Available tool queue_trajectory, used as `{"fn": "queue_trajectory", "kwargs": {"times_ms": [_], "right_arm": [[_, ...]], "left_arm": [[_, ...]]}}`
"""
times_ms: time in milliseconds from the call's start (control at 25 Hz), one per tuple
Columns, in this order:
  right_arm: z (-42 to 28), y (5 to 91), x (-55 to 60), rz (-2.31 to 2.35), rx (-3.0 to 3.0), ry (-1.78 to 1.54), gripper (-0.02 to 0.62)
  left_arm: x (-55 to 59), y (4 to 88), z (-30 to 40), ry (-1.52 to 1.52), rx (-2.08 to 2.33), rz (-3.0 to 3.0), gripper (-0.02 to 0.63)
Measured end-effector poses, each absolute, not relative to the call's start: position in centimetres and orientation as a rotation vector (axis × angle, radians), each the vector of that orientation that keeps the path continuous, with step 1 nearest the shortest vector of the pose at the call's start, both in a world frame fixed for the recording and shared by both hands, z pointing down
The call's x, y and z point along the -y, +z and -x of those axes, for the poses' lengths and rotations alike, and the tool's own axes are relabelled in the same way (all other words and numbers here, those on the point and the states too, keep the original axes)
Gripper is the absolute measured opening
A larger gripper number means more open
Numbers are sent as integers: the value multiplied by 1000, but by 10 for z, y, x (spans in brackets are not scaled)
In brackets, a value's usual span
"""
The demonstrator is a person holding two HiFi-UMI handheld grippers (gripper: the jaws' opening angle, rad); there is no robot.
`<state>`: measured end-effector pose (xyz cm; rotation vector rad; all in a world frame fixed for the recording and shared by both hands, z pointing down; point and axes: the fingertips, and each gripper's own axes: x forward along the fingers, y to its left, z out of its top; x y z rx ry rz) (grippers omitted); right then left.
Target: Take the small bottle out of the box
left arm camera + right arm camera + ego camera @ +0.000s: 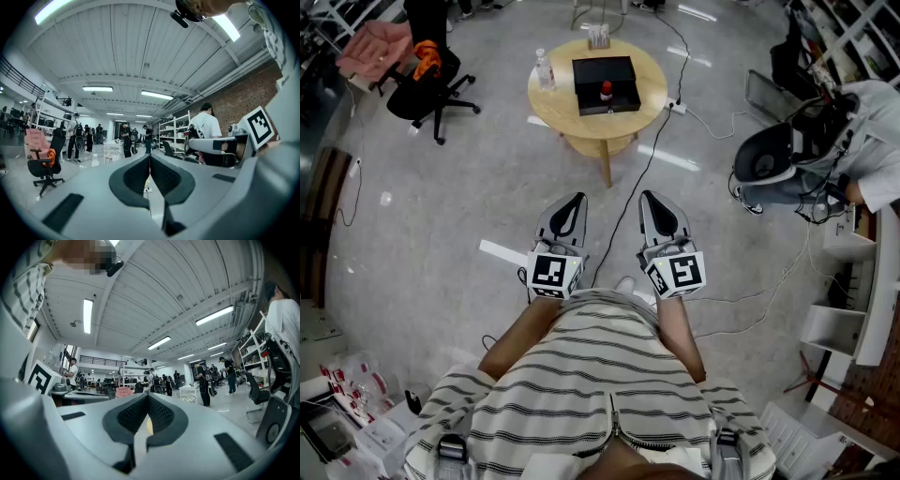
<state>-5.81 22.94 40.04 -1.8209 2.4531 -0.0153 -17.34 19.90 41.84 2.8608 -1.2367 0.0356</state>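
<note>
Small bottle (606,93) stands upright, red cap up, in a black box (589,75) at the centre of the round table (652,89). Left gripper (577,196) and right gripper (647,195): fingers closed, holding nothing.

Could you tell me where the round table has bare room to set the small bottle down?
Bare wood lies on the round table along its near rim, in front of the black box, and on the right, between box and rim. The left is taken by a water bottle; the far edge by a small rack.
</note>
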Motion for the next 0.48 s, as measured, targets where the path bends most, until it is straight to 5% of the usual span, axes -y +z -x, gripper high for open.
{"fn": "queue_trajectory", "kwargs": {"times_ms": [480], "right_arm": [[38, 399, -234, 1787, -2469, -2, 11]], "left_arm": [[-200, 421, 150, 38, 1249, -2851, 21]]}}
